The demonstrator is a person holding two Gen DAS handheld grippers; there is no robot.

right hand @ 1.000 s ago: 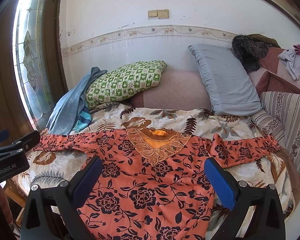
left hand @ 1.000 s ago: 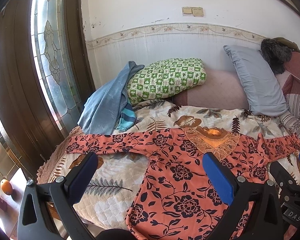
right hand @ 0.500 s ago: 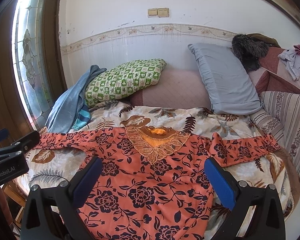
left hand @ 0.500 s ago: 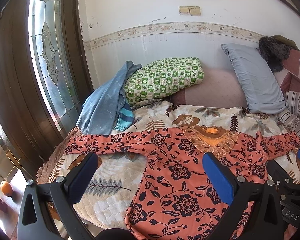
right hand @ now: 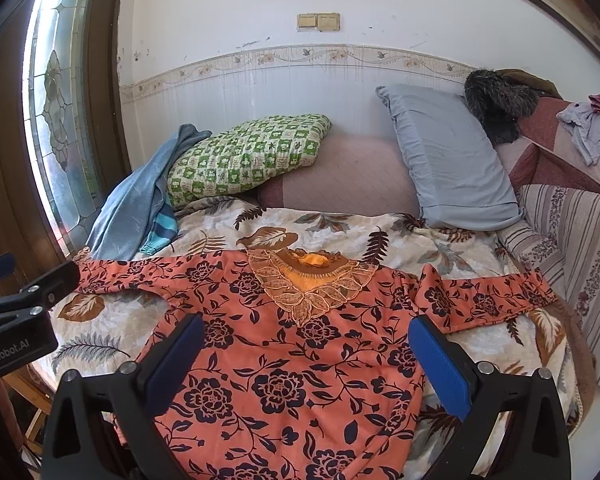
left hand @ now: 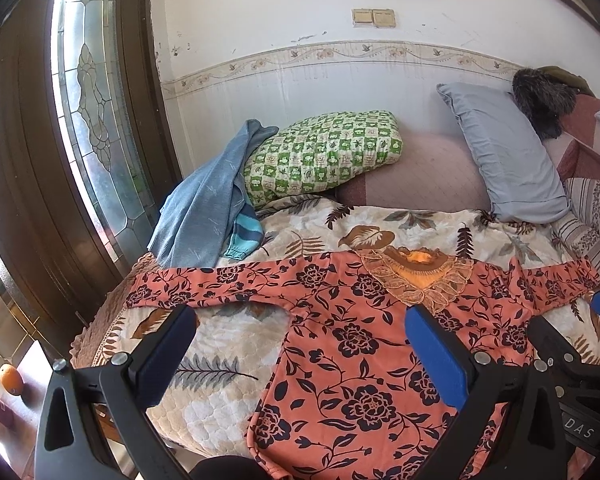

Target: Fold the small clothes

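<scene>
We see little change over the last second, only a slight camera drift: the orange floral top lies spread flat on the bed, both left gripper and right gripper hover wide open and empty, so folding has not begun.

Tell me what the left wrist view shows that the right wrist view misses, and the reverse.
Only the left wrist view shows the orange fruit low by the door. Only the right wrist view shows the grey garment on the sofa back. Both share the orange floral dress spread flat on the bed, the green checked pillow, the open left gripper and the open right gripper.
</scene>
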